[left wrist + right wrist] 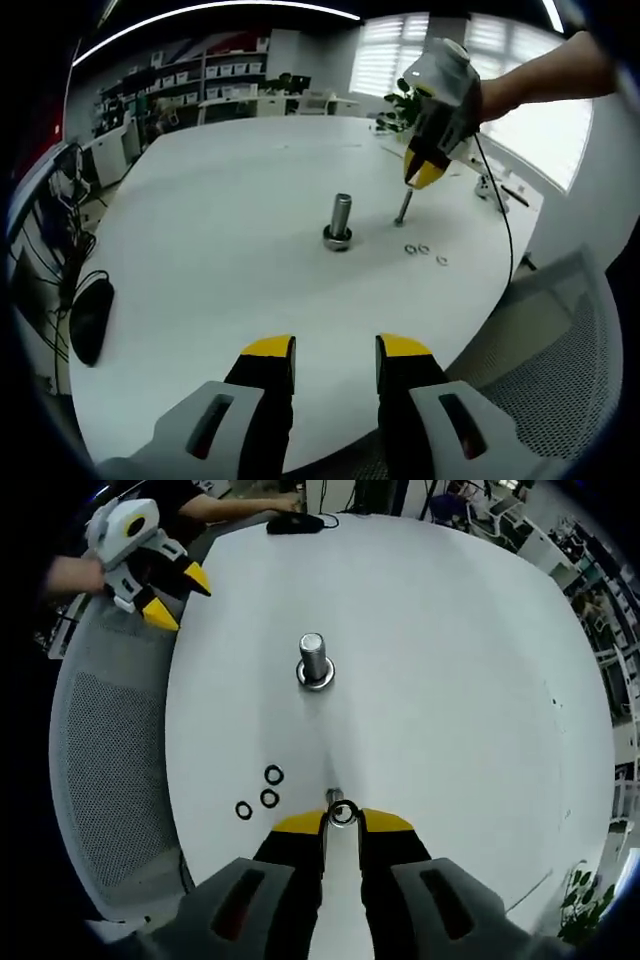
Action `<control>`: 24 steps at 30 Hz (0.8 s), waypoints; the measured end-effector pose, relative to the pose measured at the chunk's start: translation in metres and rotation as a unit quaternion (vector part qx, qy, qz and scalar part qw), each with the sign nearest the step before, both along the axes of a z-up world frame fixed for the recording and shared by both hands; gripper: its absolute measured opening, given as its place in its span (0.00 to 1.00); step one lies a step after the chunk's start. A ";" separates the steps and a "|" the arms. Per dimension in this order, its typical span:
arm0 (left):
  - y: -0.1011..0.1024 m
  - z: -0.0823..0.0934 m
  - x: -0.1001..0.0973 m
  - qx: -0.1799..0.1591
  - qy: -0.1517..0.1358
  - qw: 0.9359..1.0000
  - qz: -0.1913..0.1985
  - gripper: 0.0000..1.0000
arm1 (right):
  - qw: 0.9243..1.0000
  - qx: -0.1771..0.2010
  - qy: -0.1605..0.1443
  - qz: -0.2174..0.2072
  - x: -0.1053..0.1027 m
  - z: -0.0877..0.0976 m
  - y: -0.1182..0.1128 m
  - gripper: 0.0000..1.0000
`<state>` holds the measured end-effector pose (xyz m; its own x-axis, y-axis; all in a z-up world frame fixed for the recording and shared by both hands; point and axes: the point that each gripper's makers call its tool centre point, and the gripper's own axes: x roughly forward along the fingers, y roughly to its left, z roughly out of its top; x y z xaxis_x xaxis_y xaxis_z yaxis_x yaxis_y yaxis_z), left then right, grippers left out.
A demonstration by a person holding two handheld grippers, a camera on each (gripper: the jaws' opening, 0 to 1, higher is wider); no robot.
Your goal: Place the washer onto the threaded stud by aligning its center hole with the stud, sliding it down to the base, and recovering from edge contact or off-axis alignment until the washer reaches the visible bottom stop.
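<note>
My right gripper [341,820] is shut on a small dark washer [342,813] pinched at its yellow tips. Just beyond the washer is the top of a thin threaded stud [335,796]. In the left gripper view that thin stud [403,207] stands upright on the white table [220,200], and the right gripper [418,180] hangs over its top, held by a hand. My left gripper [335,350] is open with nothing between its jaws, near the table's edge. It also appears at the upper left, the left gripper [178,598], over the chair.
A thick metal stud [340,222] [314,660] with a ring at its base stands mid-table. Three loose washers [424,250] [268,798] lie beside the thin stud. A black mouse [90,320] [295,522] lies near the edge. A grey mesh chair [560,340] [110,750] borders the table.
</note>
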<state>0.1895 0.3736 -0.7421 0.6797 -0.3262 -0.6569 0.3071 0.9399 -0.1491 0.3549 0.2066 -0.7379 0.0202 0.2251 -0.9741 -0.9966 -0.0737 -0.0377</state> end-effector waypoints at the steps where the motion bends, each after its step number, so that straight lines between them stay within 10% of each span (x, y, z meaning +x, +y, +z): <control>1: 0.000 0.000 0.000 0.000 0.000 1.000 0.001 0.30 | 1.000 0.000 0.000 0.000 0.000 0.000 0.000 0.15; 24: 0.000 0.000 0.000 -0.004 -0.001 1.000 0.002 0.30 | 1.000 -0.029 0.007 0.005 -0.001 -0.032 -0.001 0.15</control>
<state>0.1892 0.3740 -0.7418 0.6827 -0.3276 -0.6531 0.3028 0.9403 -0.1552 0.3537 0.2053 -0.7694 0.0048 0.1686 -0.9857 -0.9962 -0.0853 -0.0195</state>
